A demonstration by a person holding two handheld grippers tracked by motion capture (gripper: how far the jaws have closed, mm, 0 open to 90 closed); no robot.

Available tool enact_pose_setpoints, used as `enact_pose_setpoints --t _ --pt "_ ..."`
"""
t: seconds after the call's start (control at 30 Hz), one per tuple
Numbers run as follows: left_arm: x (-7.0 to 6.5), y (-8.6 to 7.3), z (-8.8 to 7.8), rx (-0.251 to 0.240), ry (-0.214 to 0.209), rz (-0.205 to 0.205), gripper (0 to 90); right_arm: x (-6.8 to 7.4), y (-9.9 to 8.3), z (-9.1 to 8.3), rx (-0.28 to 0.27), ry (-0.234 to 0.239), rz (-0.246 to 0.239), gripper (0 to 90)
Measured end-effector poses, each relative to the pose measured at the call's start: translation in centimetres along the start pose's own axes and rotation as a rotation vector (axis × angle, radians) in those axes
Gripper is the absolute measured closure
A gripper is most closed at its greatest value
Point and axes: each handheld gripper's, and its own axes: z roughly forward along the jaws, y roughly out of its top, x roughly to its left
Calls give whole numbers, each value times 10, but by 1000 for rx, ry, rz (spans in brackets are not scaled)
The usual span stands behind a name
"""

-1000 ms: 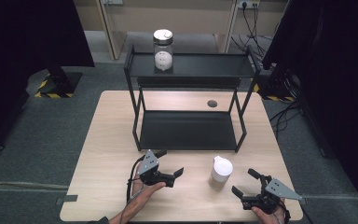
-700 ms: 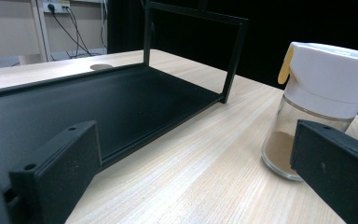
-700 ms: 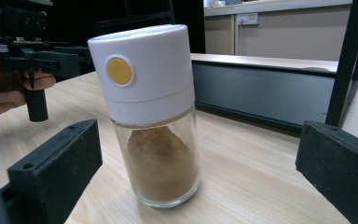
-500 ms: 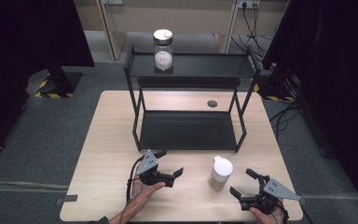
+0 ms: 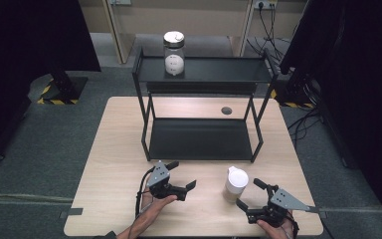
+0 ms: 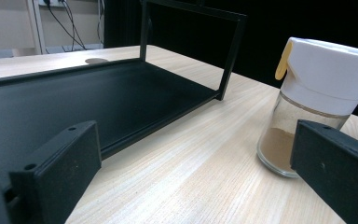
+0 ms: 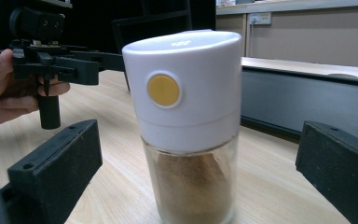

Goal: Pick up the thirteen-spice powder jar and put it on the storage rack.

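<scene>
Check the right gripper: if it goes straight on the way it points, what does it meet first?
Most likely the spice jar. It stands upright on the table, centred between the open jaws of the right gripper, with nothing in between. How far off it is can't be told.

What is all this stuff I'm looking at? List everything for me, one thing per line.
Spice jar: one, clear glass with a white cap and a yellow button, brown powder inside, upright on the table's near right, between the open jaws of the right gripper.
Glass jar: one, clear with a pale lid and white contents, upright on the rack's top shelf, left end.
Rack: one, black metal, two shelves, at the table's middle and far side.
Table: one, light wood.
Floor: grey.
Left gripper: one, black, open, in a hand left of the spice jar.
Right gripper: one, black with a grey plate, open, in a hand at the table's near right.
</scene>
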Motion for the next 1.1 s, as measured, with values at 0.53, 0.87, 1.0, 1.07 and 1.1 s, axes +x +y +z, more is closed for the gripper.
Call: enact_pose_setpoints --t 0.53,0.87,1.0,1.07,1.1 --pt "0 -1 0 -2 1 0 12 5 6 21 17 -13 2 18" --pt "0 -1 -1 -4 3 0 12 8 11 33 42 -14 -14 79" --pt "0 -1 -1 -7 4 -2 12 8 12 37 59 -17 -10 145" --pt "0 -1 -1 -6 4 0 12 7 12 37 61 -17 -11 185" --pt "0 -1 -1 -5 4 0 12 6 12 38 61 -15 -10 197"
